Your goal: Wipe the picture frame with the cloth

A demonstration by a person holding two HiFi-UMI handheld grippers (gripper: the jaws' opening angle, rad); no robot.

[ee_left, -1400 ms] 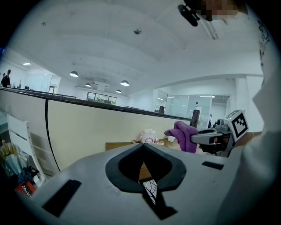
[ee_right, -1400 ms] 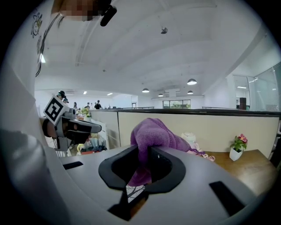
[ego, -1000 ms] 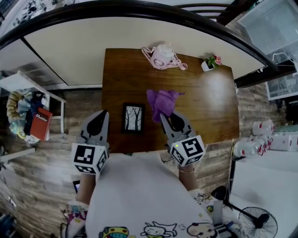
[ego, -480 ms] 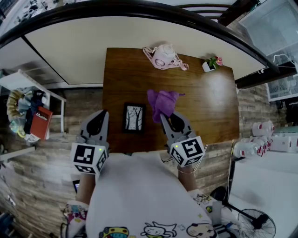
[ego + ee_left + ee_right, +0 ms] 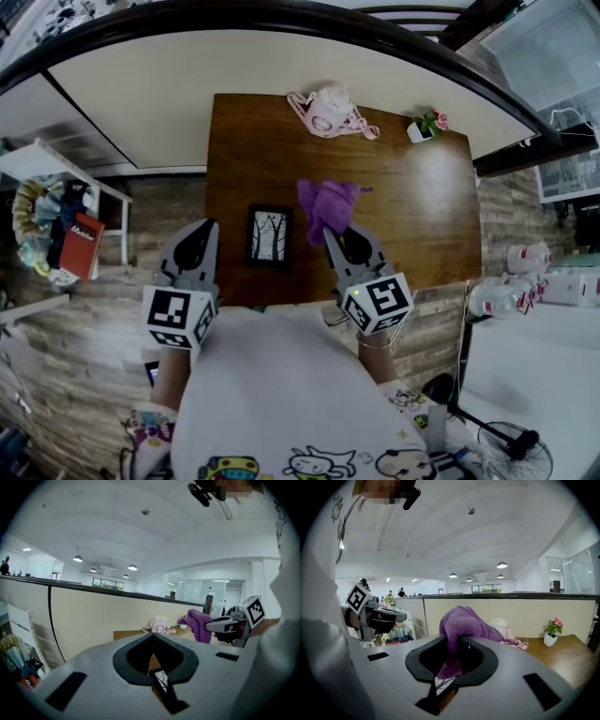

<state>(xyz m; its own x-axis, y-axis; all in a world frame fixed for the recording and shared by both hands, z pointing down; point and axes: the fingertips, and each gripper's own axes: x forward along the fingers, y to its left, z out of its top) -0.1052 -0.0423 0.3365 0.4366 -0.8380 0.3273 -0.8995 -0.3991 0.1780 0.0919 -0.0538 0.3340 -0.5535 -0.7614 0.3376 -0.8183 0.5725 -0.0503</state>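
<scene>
Right gripper [image 5: 457, 644]: jaws clamped on the purple cloth [image 5: 461, 623]. It's pinched by a fold, with most of the bulk bunched above and ahead of the jaws and only a short tail below. Left gripper [image 5: 153, 641]: jaws fully together, nothing in them. Both are held off the table [image 5: 412, 216], one either side of the picture frame [image 5: 269, 237]. The frame lies flat, glass up, on the near half of the tabletop. The cloth hangs in the air just right of it, not touching it.

Risks we see from here:
- Hard contact. With so little cloth under the jaws, a steep approach could put the jaw tips on the glass instead of the fabric, which means scratches or a knock. We'd lead with the bunched side.
- Frame sliding. Nothing pins it, it looks light, and the wood looks smooth. A stroke towards us could drag it to the near edge and off. The left gripper isn't on it, and with its jaws closed it can only press down, not clamp.
- Pressing too hard with the left tips could load the glass or tip the frame on its back stand, if it has one. We can't tell from here.
- Cloth pulling out. The grip is on one fold, so friction against the frame moulding could strip it from the jaws mid-stroke.
- Far-side clutter. The pink teapot [image 5: 326, 114] and small potted plant [image 5: 427, 125] are well apart from the frame, so there's low risk unless a stroke overshoots.
</scene>
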